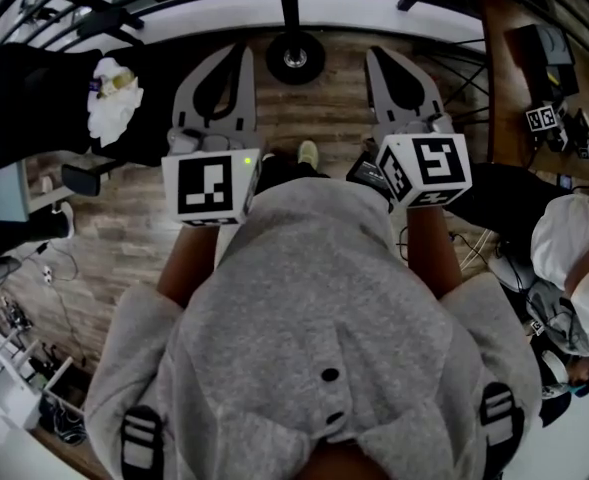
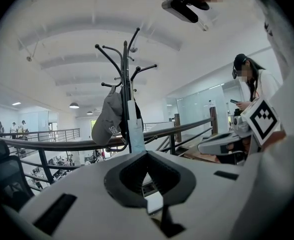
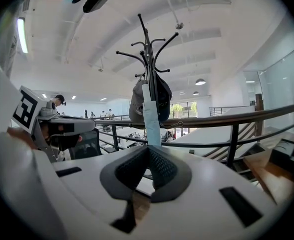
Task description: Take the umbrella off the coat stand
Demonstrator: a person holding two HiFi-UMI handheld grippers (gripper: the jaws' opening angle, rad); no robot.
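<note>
Left gripper and right gripper: both have their jaws closed on nothing and point ahead. The pale blue folded umbrella hangs against the pole of the black metal coat stand at 12 o'clock, between the two grippers and well apart from both. Its long axis is vertical. Neither hand is plainly nearer. In the inspector's judgement, either must open before closing on it.
</note>
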